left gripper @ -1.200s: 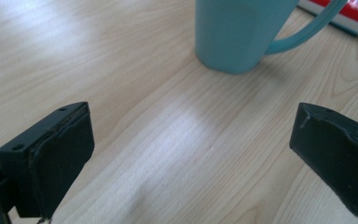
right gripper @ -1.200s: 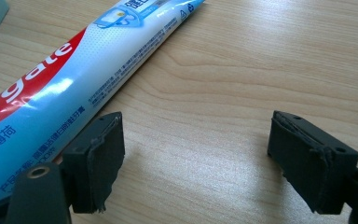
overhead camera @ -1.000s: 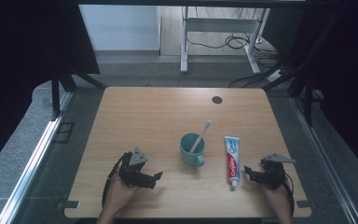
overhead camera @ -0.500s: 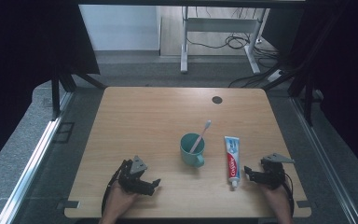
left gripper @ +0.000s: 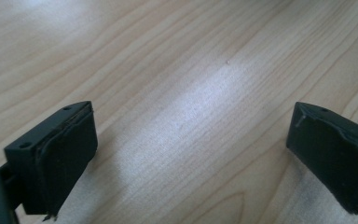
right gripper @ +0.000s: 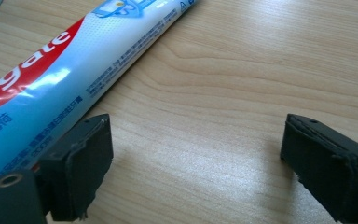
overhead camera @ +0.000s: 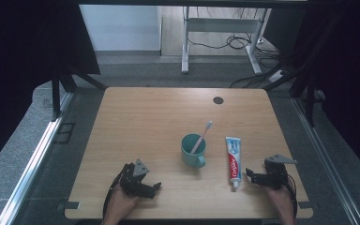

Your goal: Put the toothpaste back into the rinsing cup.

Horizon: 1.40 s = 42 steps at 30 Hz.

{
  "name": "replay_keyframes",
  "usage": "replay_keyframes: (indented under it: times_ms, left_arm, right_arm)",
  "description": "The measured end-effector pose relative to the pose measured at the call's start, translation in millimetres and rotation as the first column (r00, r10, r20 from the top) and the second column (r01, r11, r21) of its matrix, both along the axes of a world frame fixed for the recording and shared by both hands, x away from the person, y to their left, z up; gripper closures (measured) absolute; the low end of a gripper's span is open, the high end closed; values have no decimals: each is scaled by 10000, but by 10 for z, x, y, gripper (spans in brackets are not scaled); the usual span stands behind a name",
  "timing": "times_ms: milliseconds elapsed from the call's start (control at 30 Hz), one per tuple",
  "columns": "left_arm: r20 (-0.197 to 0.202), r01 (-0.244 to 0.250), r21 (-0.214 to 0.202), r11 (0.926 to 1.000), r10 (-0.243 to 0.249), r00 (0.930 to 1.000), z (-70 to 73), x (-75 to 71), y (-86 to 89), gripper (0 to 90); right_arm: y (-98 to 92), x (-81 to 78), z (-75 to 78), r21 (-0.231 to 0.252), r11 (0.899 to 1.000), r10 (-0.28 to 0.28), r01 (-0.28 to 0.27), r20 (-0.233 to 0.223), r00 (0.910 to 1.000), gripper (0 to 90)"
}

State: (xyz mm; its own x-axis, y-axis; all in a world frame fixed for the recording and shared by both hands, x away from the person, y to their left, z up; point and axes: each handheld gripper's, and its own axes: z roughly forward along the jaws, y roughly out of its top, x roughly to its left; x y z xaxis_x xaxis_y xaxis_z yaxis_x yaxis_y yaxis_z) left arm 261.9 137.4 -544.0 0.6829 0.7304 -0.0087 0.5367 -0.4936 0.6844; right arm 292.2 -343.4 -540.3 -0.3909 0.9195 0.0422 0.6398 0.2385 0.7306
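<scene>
Now the right gripper (overhead camera: 252, 176) sits low over the pale wooden bench (overhead camera: 150, 122), its jaws spread wide, having just been opening, with bare wood between them. Just beside its left jaw, outside the gap, lies the white, red and blue toothpaste tube (right gripper: 65, 70), flat on the bench. Beyond the tube stands a teal mug (overhead camera: 192, 150) holding a white toothbrush (overhead camera: 202, 136). Well apart, the left gripper (overhead camera: 152, 187) holds its jaws released over bare wood
</scene>
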Motion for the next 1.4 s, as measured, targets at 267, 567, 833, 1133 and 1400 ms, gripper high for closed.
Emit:
replay_keyframes:
  times_ms: [267, 567, 833, 1133, 1400]
  left_arm:
    - [-191, -161, -81, 9998, 160, 9997, -2, 13, 14, 63]
    - [-275, -89, -1, 10000, 89, 9996, -7, 20, 4, 30]
    - [-318, -27, 63, 10000, 29, 9995, -10, 26, -2, 0]
    - [-306, -8, 77, 10000, 11, 9995, -10, 28, 0, 0]
    - [-315, -29, 63, 10000, 31, 9995, -10, 27, -1, 0]
  right_arm:
    - [50, 2, 29, -7, 9995, 324, -324, -69, 9995, 8]
    - [157, 3, 95, -240, 9967, 773, -780, -284, 9966, 0]
    - [141, -50, 101, -50, 9968, 795, -799, -581, 9951, 0]
    - [147, -84, 303, 153, 9979, 638, -627, -844, 9944, 3]
    - [277, -99, 484, 614, 9930, 1060, -1009, -875, 9905, 329]
